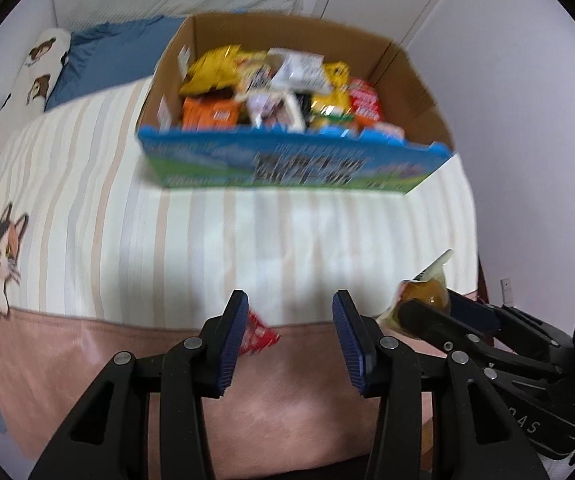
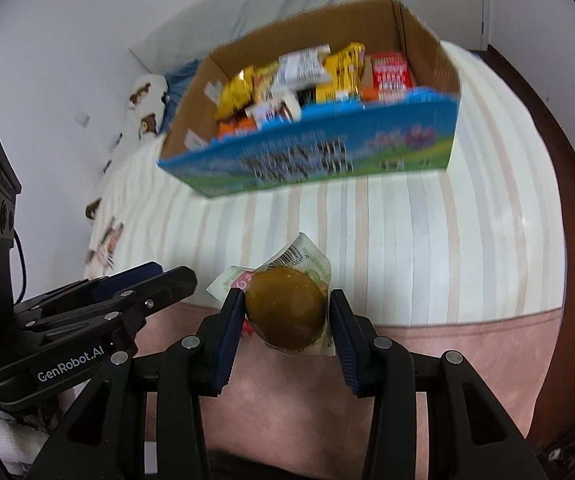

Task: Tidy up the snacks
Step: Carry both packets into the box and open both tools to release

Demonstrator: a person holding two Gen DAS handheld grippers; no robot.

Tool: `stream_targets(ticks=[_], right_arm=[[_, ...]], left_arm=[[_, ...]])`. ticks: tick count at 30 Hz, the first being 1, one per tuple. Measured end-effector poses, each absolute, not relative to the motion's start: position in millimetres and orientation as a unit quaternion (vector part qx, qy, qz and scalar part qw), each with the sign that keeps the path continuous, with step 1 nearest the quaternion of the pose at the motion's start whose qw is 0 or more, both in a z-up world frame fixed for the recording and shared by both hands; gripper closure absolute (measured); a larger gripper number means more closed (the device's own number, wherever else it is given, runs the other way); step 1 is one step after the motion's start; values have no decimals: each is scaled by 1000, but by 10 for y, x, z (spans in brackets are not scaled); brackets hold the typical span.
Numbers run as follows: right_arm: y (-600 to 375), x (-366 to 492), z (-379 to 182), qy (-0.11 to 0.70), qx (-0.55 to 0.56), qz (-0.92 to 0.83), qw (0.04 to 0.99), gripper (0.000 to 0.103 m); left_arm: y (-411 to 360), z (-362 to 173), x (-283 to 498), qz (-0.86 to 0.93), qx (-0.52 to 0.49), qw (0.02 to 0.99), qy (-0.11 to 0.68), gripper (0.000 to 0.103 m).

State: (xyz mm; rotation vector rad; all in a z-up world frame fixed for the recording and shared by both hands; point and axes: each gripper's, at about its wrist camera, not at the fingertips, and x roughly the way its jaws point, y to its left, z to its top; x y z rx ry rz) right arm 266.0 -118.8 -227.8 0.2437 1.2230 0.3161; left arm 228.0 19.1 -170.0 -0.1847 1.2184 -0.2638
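Observation:
A cardboard box with a blue printed front stands on the striped bed, filled with several snack packs; it also shows in the right wrist view. My right gripper is shut on a clear-wrapped brown snack, held above the bed's near edge, short of the box. It also shows at the right of the left wrist view. My left gripper is open and empty. A small red-and-white snack packet lies on the pink blanket edge just beyond its left finger.
The bed has a striped cover with a pink band at the near edge. Blue pillow and animal-print bolster lie at the far left. White wall stands to the right; a dark wooden bed frame curves along the right.

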Motion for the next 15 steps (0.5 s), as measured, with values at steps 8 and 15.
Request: stream_targets(ticks=[8,15], right_arm=[[-1231,2892,-2256,572,125,143,798,57],[-1314,2781,-2913,629,156,124,751,57]], left_arm=[[243,-1989,2471,-196,-43,761,617,46],[142,-3055,2464,-194,10,664,722,46]])
